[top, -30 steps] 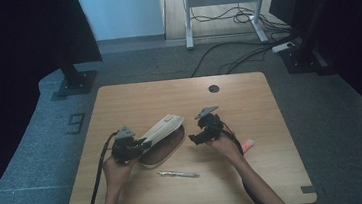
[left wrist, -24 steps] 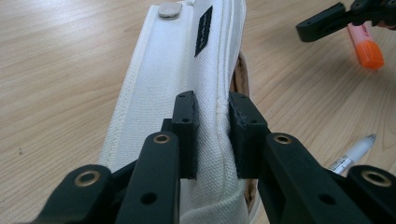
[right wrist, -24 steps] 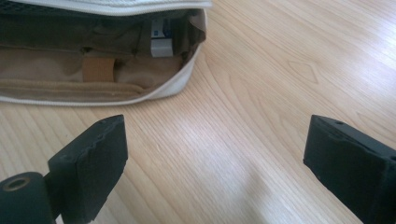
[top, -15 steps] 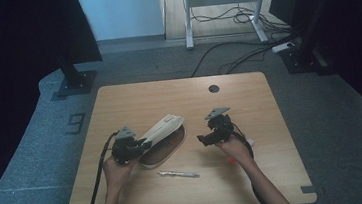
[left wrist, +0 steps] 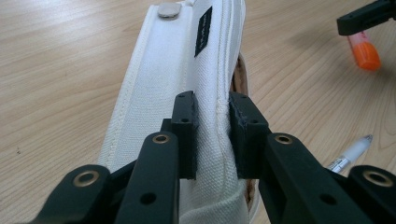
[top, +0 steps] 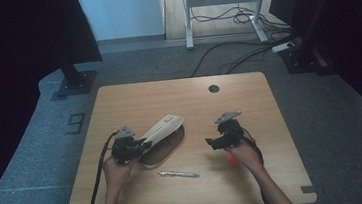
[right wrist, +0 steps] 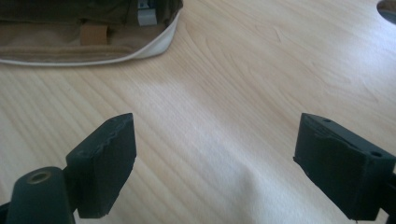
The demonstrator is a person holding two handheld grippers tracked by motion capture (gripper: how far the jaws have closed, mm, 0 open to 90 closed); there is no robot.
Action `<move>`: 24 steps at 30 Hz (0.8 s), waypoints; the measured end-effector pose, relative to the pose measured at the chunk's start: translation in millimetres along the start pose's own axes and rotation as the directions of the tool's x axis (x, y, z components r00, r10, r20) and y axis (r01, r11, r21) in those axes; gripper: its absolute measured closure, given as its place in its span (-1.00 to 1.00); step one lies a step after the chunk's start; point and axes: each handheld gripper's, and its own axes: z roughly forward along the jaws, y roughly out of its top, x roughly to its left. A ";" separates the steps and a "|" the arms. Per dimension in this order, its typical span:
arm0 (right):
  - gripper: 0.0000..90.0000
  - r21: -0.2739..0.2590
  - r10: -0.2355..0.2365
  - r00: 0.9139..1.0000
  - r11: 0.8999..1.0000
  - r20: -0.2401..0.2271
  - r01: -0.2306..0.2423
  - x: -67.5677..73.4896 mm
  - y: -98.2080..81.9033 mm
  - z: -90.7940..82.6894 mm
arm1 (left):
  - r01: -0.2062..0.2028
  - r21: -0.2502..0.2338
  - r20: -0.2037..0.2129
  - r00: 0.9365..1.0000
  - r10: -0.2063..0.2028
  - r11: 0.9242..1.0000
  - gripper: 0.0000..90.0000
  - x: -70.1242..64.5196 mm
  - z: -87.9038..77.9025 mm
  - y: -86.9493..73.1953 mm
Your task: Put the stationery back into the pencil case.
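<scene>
A white canvas pouch (top: 163, 127) lies open left of the table's middle, its flap lifted off the brown lining (top: 166, 148). My left gripper (top: 125, 146) is shut on the edge of that flap (left wrist: 187, 70), with the jaws pinching the fabric at my left gripper (left wrist: 212, 135). Right of the pouch my right gripper (top: 218, 139) hovers open above bare wood, and my right gripper (right wrist: 215, 154) has nothing between its wide-set jaws. The pouch's open mouth (right wrist: 84, 32) lies ahead of it. A silver pen (top: 178, 174) lies in front of the pouch.
An orange marker (top: 232, 160) lies on the table just under my right hand, also the orange marker (left wrist: 366, 53) past the pouch. A round cable hole (top: 213, 88) is near the table's far edge. The pen (left wrist: 350, 154) lies right of the left jaws.
My right gripper has drawn back from the pouch, toward the person and a little to the right. The left gripper still holds the flap up in the same place.
</scene>
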 end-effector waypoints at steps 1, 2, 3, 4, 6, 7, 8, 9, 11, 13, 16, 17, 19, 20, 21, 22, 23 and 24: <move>-0.72 -0.002 0.012 1.000 1.000 0.001 -0.012 -1.1 -2.7 -2.6 | 0.001 0.001 0.001 1.000 -0.001 1.000 0.63 0.0 0.1 -0.2; -0.72 0.000 0.020 1.000 1.000 -0.001 -0.020 -2.4 -5.1 -4.7 | 0.002 0.001 0.001 1.000 -0.002 1.000 0.63 -0.1 0.3 -0.3; -0.72 0.000 0.028 1.000 1.000 -0.001 -0.028 -3.4 -7.6 -6.3 | 0.001 0.000 0.001 1.000 -0.001 1.000 0.63 -0.3 0.3 -0.3; -0.72 0.000 0.028 1.000 1.000 0.003 -0.028 -4.2 -10.2 -7.9 | 0.000 0.000 0.000 1.000 0.000 1.000 0.63 -0.5 0.3 -0.2; -0.72 0.005 0.029 1.000 1.000 0.010 -0.029 -5.6 -14.3 -10.3 | 0.003 -0.002 0.002 1.000 -0.003 1.000 0.63 0.0 -0.5 0.0; -0.72 0.009 0.025 1.000 1.000 0.012 -0.025 -7.3 -16.7 -12.1 | 0.004 -0.002 0.002 1.000 -0.004 1.000 0.63 -0.2 -0.8 0.1; -0.72 0.007 0.026 1.000 1.000 0.009 -0.026 -8.2 -18.1 -13.4 | 0.003 -0.003 0.002 1.000 -0.003 1.000 0.63 -0.4 -1.0 0.1; -0.72 0.005 0.032 0.999 0.999 0.010 -0.032 -9.7 -20.5 -15.6 | 0.003 -0.003 0.003 1.000 -0.003 1.000 0.63 -0.4 -1.0 0.1; -0.72 0.003 0.036 0.999 0.999 0.011 -0.036 -11.8 -24.9 -19.1 | 0.003 -0.003 0.002 1.000 -0.002 1.000 0.63 -0.8 -0.9 0.1; -0.72 0.009 0.038 0.999 0.999 0.027 -0.038 -12.9 -29.8 -22.2 | 0.001 -0.004 0.002 1.000 -0.001 1.000 0.63 -0.9 -1.7 0.3; -0.72 0.011 0.043 0.998 0.999 0.040 -0.044 -15.1 -37.5 -28.0 | 0.001 -0.007 0.002 1.000 -0.001 1.000 0.63 -0.5 -3.0 0.5; -0.71 0.007 0.050 0.998 0.999 0.045 -0.050 -16.5 -40.1 -30.4 | 0.001 -0.006 0.003 1.000 -0.001 1.000 0.63 -0.2 -3.1 0.4; -0.69 0.001 0.070 0.996 0.998 0.058 -0.070 -19.7 -45.5 -35.6 | 0.002 -0.006 0.005 1.000 -0.002 1.000 0.63 0.0 -3.0 0.3; -0.67 -0.002 0.079 0.995 0.997 0.062 -0.079 -20.6 -47.5 -37.5 | -0.001 -0.007 0.004 1.000 0.001 1.000 0.63 -0.4 -3.0 0.4; -0.63 -0.004 0.082 0.994 0.997 0.071 -0.082 -22.5 -51.0 -40.7 | -0.003 -0.007 0.004 1.000 0.003 1.000 0.63 -0.6 -3.3 0.5; -0.60 -0.005 0.086 0.993 0.996 0.077 -0.086 -23.9 -53.9 -43.1 | -0.002 -0.008 0.005 1.000 0.002 1.000 0.62 -0.7 -3.6 0.6; -0.57 -0.007 0.089 0.993 0.996 0.081 -0.089 -25.5 -56.8 -45.3 | -0.002 -0.008 0.006 1.000 0.002 1.000 0.62 -0.6 -4.0 0.7; -0.52 -0.005 0.093 0.992 0.996 0.084 -0.093 -27.2 -59.6 -47.4 | -0.002 -0.010 0.006 1.000 0.002 1.000 0.62 -0.5 -4.4 0.8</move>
